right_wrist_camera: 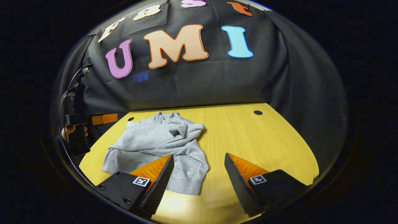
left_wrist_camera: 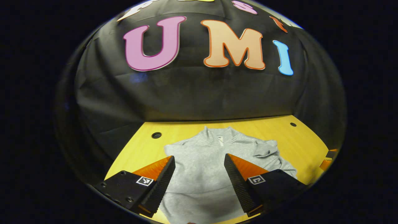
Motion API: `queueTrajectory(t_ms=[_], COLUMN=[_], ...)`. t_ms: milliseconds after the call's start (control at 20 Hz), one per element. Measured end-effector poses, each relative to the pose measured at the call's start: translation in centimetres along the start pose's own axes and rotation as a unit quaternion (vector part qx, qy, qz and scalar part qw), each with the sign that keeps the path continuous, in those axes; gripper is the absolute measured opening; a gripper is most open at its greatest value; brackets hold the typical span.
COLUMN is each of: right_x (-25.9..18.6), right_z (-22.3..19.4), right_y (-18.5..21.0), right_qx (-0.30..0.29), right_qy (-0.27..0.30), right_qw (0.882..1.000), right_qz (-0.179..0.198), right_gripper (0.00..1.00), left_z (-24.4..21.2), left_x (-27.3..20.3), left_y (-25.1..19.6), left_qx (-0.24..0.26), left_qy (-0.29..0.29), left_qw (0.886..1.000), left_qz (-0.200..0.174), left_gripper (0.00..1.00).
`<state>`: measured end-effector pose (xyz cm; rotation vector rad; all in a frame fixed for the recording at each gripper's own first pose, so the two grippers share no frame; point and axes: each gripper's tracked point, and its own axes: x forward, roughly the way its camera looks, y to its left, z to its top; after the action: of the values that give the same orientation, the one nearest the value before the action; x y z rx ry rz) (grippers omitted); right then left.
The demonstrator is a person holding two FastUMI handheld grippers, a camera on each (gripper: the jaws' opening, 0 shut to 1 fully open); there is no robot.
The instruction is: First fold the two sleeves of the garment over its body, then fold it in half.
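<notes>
The left gripper (left_wrist_camera: 199, 174) hangs right over the lower body of the grey sweatshirt (left_wrist_camera: 202, 174), jaws wide apart with nothing in them, and the right gripper (right_wrist_camera: 199, 174) is the same, open and empty, hovering off the hem corner. The sweatshirt (right_wrist_camera: 161, 146) lies on the yellow table (right_wrist_camera: 264, 146), collar toward the booth wall, sleeves already bunched over the chest. It looks like soft fleece: light, floppy, no stiffness, so it'll probably sag and drag if lifted by one point. Best bet is pinching the two hem corners, where the ribbing gives some thickness, and carrying them up to the shoulders
</notes>
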<state>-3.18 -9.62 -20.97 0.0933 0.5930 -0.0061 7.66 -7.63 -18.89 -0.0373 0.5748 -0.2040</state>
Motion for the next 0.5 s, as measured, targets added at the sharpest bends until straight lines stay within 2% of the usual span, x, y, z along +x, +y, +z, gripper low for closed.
queueTrajectory(t_ms=[250,500], right_x=[1.3,2.2], right_z=[-1.3,-3.9], right_y=[1.1,0.9], right_qx=[-0.017,-0.028], right_qy=[0.014,0.042], right_qw=[1.0,0.999], right_qz=[0.001,-0.005], right_gripper=[0.99,0.99], left_z=[-5.3,-11.5], left_x=[-3.4,-5.8], left_y=[4.7,5.7], left_qx=[-0.023,-0.045], left_qy=[0.043,0.086], left_qw=[0.998,0.994], left_qz=[0.036,0.04], left_gripper=[0.94,0.94])
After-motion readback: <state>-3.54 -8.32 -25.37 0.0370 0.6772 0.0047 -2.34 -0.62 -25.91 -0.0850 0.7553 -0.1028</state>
